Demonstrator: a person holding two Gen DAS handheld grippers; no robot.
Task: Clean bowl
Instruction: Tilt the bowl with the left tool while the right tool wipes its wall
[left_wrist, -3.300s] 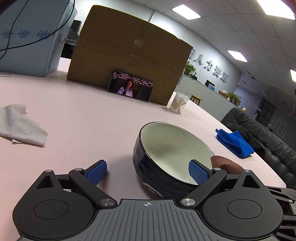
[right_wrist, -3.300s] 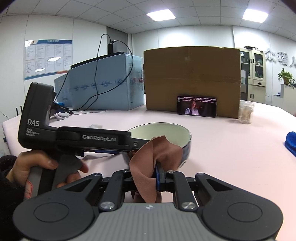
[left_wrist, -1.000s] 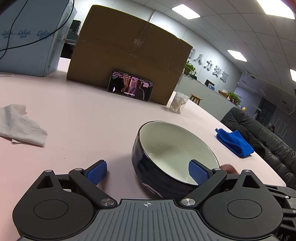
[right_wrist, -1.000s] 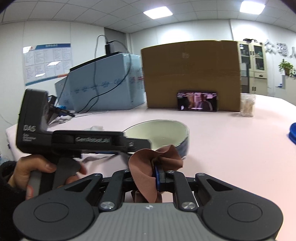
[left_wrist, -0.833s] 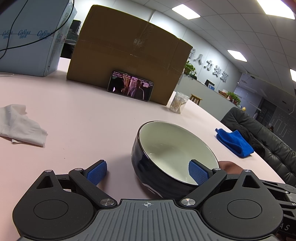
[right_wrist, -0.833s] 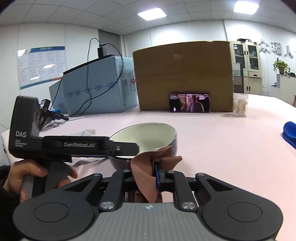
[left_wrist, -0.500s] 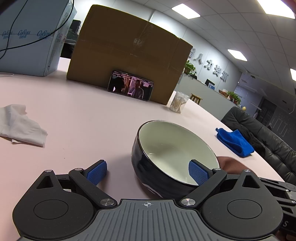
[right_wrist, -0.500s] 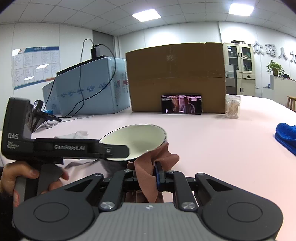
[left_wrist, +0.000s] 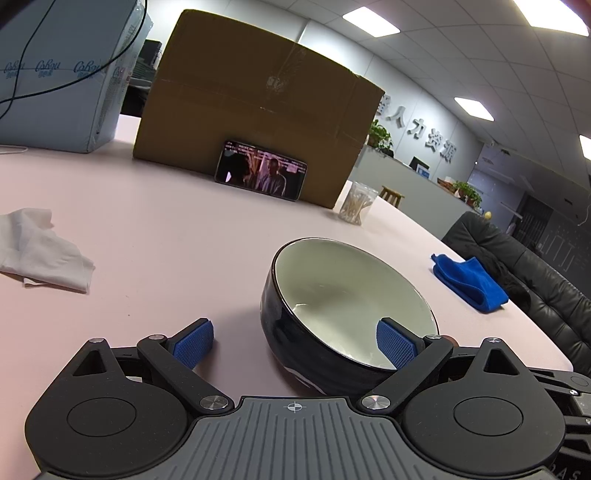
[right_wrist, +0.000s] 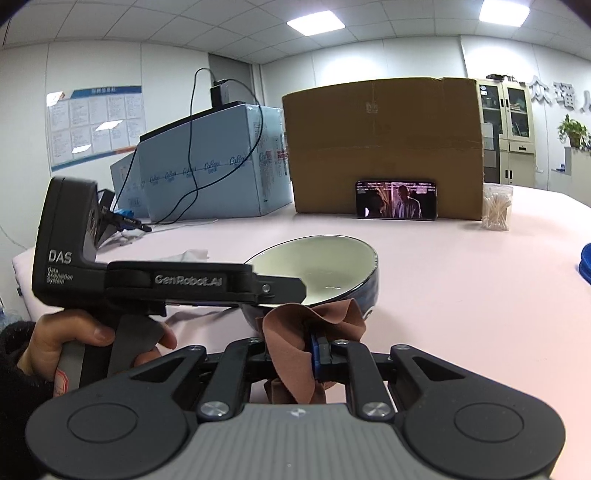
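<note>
A dark blue bowl (left_wrist: 314, 332) with a pale inside stands tilted on the pink table (left_wrist: 177, 243). My left gripper (left_wrist: 295, 341) is open, its right finger inside the bowl near the close rim, its left finger on the table beside the bowl. In the right wrist view the bowl (right_wrist: 332, 266) is just ahead, partly hidden by the left gripper's body. My right gripper (right_wrist: 312, 350) is shut on a brown cloth (right_wrist: 306, 332), held close against the bowl's near outer wall.
A cardboard box (left_wrist: 258, 122) with a phone (left_wrist: 260, 175) leaning on it stands at the back. A light blue box (left_wrist: 55, 74), white tissue (left_wrist: 40, 254), jar of cotton swabs (left_wrist: 356, 206) and blue cloth (left_wrist: 469, 284) lie around. A black chair (left_wrist: 535, 288) is at the right.
The right gripper with the brown cloth has shifted around the bowl's near side; the bowl looks slightly more tilted. The left gripper has stayed in place and open.
</note>
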